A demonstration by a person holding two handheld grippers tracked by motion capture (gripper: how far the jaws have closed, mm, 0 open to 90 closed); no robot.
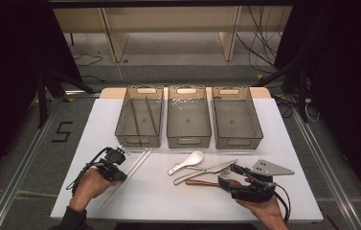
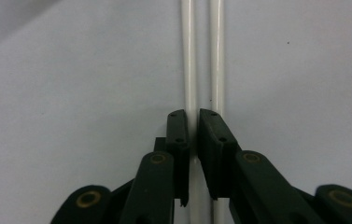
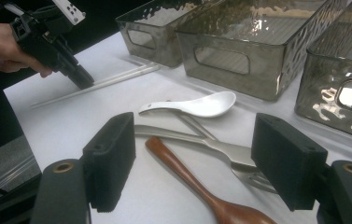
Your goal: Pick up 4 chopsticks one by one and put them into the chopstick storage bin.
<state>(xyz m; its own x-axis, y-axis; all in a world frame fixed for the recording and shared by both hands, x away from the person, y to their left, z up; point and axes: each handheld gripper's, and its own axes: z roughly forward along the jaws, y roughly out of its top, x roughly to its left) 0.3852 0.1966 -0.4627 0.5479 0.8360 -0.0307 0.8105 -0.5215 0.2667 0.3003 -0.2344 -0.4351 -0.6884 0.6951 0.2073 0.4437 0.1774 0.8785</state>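
From above, the left gripper (image 1: 120, 173) sits low on the white table (image 1: 293, 191) over a pair of white chopsticks (image 1: 137, 162) lying side by side just in front of the left bin (image 1: 140, 116), which already holds two dark chopsticks (image 1: 150, 115); sorting by kind seems the aim. The right gripper (image 1: 226, 181) waits near the white spoon (image 1: 187, 162), fork (image 1: 207, 171) and wooden spoon (image 1: 204, 182).

Along the left gripper's jaws, the pads are pinched on one white chopstick (image 2: 190, 70), its twin (image 2: 217, 70) lying just outside the right pad, so likely only one will lift.

Looking out from the right gripper (image 3: 192, 165), its jaws stand wide and hold nothing, with the wooden spoon (image 3: 187, 179) and fork (image 3: 229, 154) lying between them, likely staged for the next pick.
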